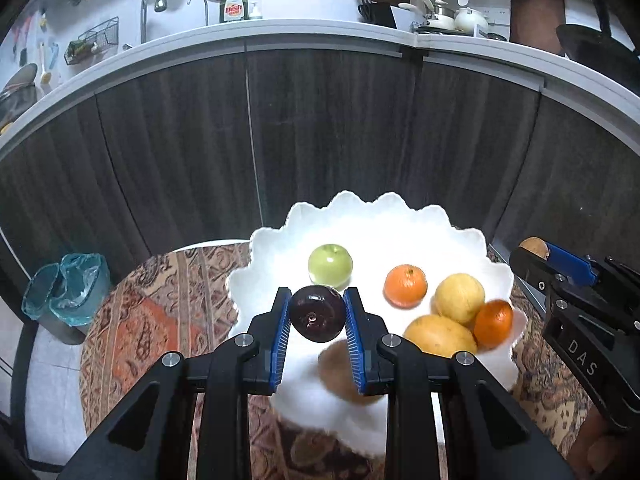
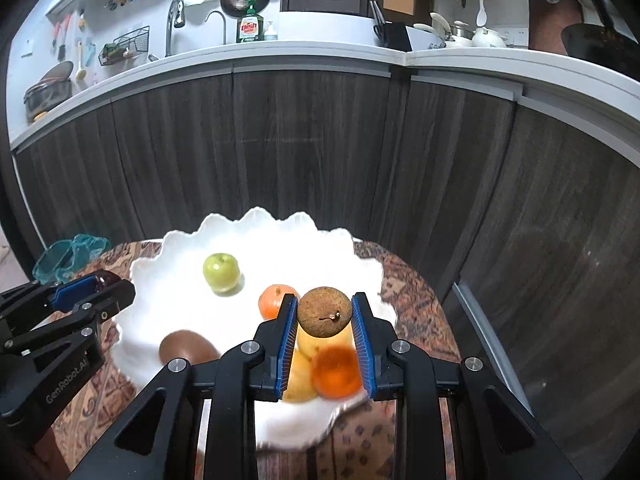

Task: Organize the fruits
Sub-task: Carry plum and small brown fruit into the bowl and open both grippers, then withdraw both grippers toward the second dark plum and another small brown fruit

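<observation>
Mostly done, by the look: green apple (image 1: 330, 264), two oranges, two yellow fruits, brown fruit already in scalloped white dish (image 1: 400, 216) on patterned desk (image 1: 160, 300). Left gripper (image 1: 317, 314) fingers pinching dark plum (image 1: 317, 312) above dish; right gripper (image 2: 325, 316) fingers pinching brown round fruit (image 2: 325, 312) above dish's right-hand cluster. Open room in dish centre & left; rim near desk edge.

Both wrist views are moderately lit indoor scenes with strong fisheye distortion: the countertop edge (image 1: 320, 38) bows into an arc and dark vignetting fills the corners. The white scalloped plate (image 1: 400, 216) is overexposed, its surface detail washed out. The fruits lying under the fingers are blurred, notably the brown fruit (image 2: 188, 348) and an orange (image 2: 334, 374). Small highlights glint on the green apple (image 1: 330, 264).
</observation>
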The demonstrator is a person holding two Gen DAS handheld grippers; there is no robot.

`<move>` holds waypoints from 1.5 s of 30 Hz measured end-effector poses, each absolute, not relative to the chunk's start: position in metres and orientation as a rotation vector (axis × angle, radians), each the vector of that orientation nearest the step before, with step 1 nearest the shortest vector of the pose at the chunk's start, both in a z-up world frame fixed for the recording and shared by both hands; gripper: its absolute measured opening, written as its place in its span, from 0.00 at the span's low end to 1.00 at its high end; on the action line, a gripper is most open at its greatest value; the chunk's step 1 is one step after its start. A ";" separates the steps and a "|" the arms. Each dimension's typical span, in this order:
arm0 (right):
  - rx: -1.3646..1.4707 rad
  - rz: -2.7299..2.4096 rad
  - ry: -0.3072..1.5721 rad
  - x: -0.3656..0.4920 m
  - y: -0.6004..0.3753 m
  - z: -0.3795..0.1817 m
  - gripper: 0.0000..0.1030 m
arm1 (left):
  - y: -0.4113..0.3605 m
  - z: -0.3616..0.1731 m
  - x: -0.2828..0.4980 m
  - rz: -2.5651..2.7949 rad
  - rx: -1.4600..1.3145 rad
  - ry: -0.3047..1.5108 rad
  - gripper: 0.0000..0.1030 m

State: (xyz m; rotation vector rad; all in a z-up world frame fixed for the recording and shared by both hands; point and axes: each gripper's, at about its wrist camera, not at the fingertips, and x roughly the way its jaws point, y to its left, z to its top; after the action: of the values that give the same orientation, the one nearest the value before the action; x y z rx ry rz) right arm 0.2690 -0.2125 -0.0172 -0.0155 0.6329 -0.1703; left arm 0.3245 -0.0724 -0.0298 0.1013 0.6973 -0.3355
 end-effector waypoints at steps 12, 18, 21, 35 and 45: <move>-0.011 -0.144 0.669 0.321 -0.219 -0.028 0.28 | -0.078 -0.050 0.370 -0.348 0.086 0.750 0.26; -0.016 -0.130 0.691 0.334 -0.218 -0.036 0.28 | -0.073 -0.057 0.374 -0.338 0.068 0.771 0.39; -0.029 -0.125 0.704 0.336 -0.215 -0.039 0.28 | -0.070 -0.054 0.371 -0.319 0.061 0.754 0.54; -0.060 -0.212 0.571 0.296 -0.216 -0.009 0.88 | -0.071 -0.030 0.335 -0.270 0.085 0.689 0.84; -0.028 -0.222 0.551 0.252 -0.231 0.000 0.89 | -0.072 -0.018 0.287 -0.254 0.119 0.639 0.94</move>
State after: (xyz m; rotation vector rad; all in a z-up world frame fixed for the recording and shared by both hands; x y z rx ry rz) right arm 0.2518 -0.2308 -0.0004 -0.0277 0.5509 -0.2225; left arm 0.2865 -0.0722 -0.0183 0.1193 0.6394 -0.2542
